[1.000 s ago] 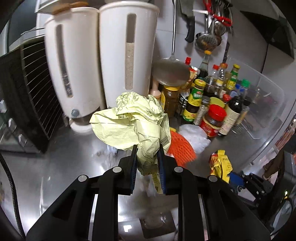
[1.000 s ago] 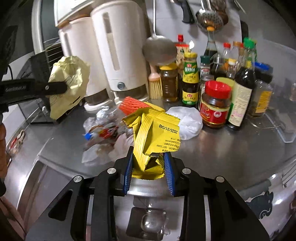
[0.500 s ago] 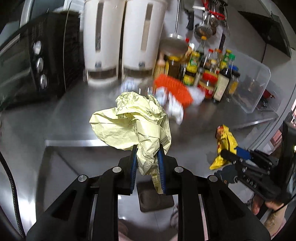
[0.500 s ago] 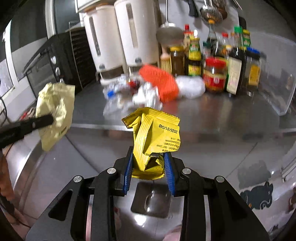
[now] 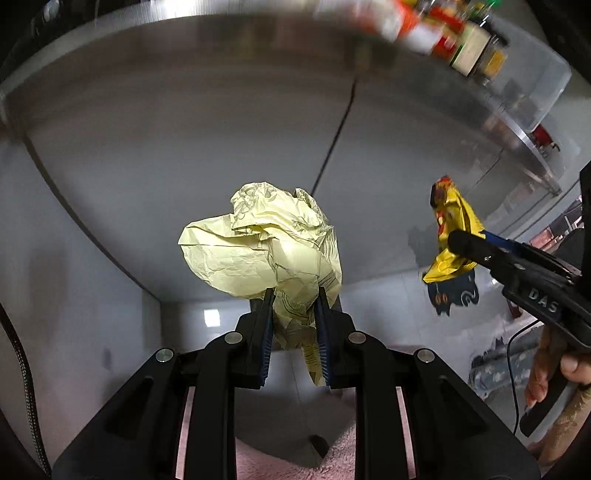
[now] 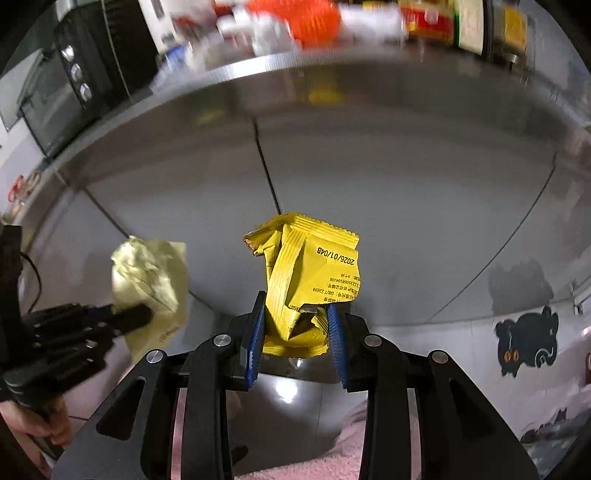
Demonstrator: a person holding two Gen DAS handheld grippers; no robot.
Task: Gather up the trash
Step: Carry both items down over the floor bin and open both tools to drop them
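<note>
- A crumpled pale-yellow paper wrapper (image 5: 266,251) is pinched between the narrowly set jaws of the left gripper (image 5: 293,325), its blue pads pressing on the lower tail of the wad.
- A creased bright-yellow foil snack packet (image 6: 306,280) is clamped in the same way by the right gripper (image 6: 295,332), the jaws narrow around its folded base.
- Both pieces of trash are held in front of the brushed-steel cabinet front (image 5: 184,140), below the countertop edge (image 6: 295,59); the packet is seen to the right of the paper wad in the left wrist view.
- More litter, including an orange mesh object (image 6: 314,18), is left blurred on the countertop above the cabinet front, beside the sauce bottles (image 5: 469,48).
- The step in hand is judged to be the carrying of two collected items down toward a bin.
- No bin is visible; only pink fabric (image 5: 280,461) is seen at the foot of the cabinet front.
- Next, a receptacle must be found under the grippers and both grips released over it.
</note>
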